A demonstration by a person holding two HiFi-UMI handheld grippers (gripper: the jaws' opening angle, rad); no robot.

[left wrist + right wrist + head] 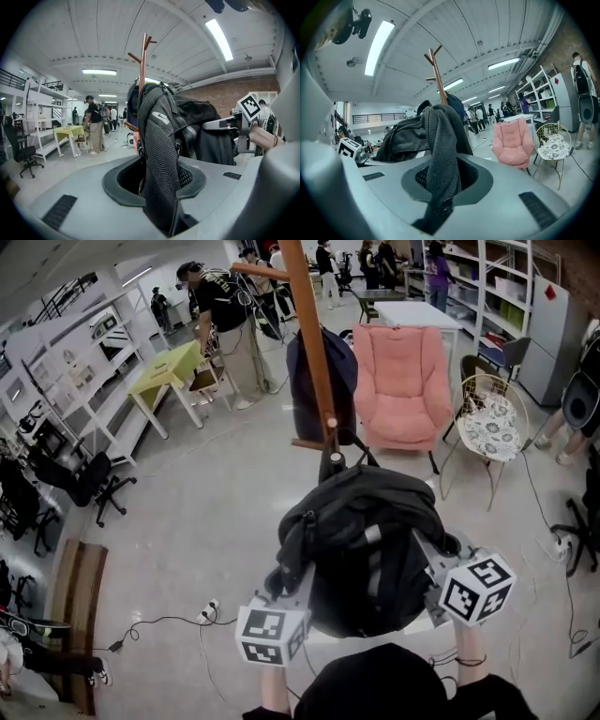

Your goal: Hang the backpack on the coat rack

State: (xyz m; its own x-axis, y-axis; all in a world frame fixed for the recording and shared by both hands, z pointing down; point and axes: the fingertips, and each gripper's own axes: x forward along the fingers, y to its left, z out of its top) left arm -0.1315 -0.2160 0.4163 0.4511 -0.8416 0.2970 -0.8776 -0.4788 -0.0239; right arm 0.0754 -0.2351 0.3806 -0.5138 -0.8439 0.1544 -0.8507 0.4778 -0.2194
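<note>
1. Just short of the coat rack (pixel 309 324) pole, on the person's side: black backpack (pixel 366 540), held up off the floor between both grippers.
2. Writing: none legible. One small white logo mark (pixel 161 117) sits on a strap (shape only, no letters).
3. Materials: the backpack is smooth black fabric, bulging and rounded. Its straps are coarse black mesh. The rack is brown wood, a slim pole with angled pegs.
4. Axis: the backpack's long axis runs toward the rack, with the top loop (pixel 333 463) nearest the pole.
5. Left gripper (pixel 159 187) jaws pinch the left mesh strap (pixel 159 150). Right gripper (pixel 440 183) jaws pinch the right mesh strap (pixel 440 145).
</note>
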